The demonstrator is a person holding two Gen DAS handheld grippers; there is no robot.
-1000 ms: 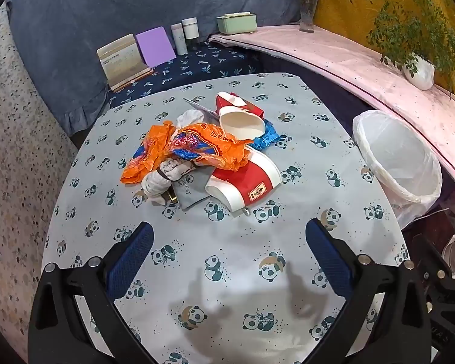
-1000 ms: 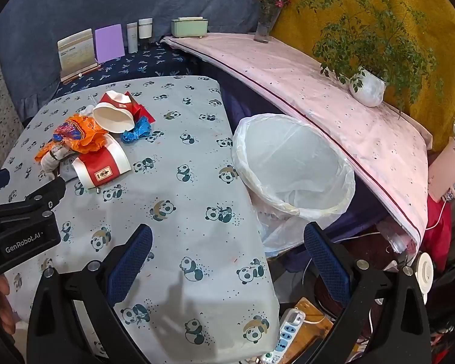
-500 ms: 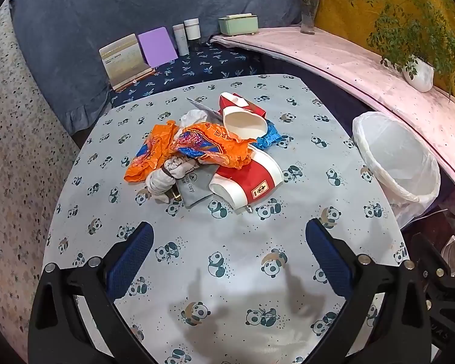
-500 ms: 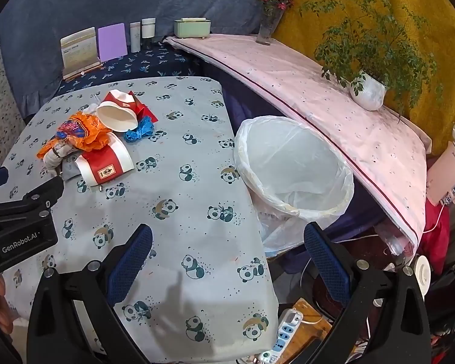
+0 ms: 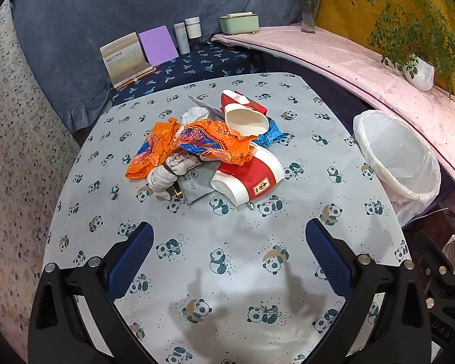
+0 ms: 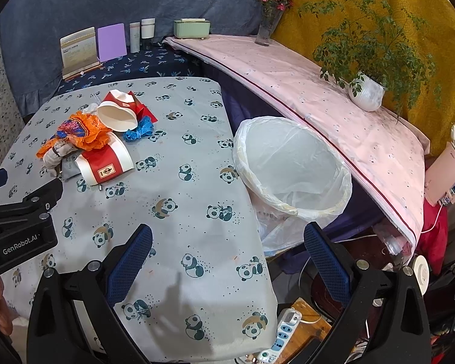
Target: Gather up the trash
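A heap of trash lies mid-table on the panda cloth point(image 5: 227, 242): an orange wrapper point(image 5: 209, 142), a red-and-white paper cup point(image 5: 251, 176) on its side, a second white cup point(image 5: 245, 118), a grey pouch point(image 5: 194, 182), a crumpled white wad point(image 5: 163, 176) and a blue scrap point(image 5: 270, 135). My left gripper point(image 5: 227, 254) is open and empty, hovering short of the heap. My right gripper point(image 6: 227, 254) is open and empty over the table's right edge, beside the white-lined bin point(image 6: 291, 163). The heap also shows in the right wrist view point(image 6: 100, 139).
The bin point(image 5: 397, 157) stands off the table's right side. A pink-covered ledge point(image 6: 318, 106) carries a potted plant point(image 6: 367, 91) and a vase point(image 6: 265, 30). Cards, bottles and a green box point(image 5: 239, 24) stand at the back. A power strip point(image 6: 283, 333) lies on the floor.
Both grippers have drawn back and up a little, so the heap and the bin look slightly farther away. Nothing was picked up; both stay open.
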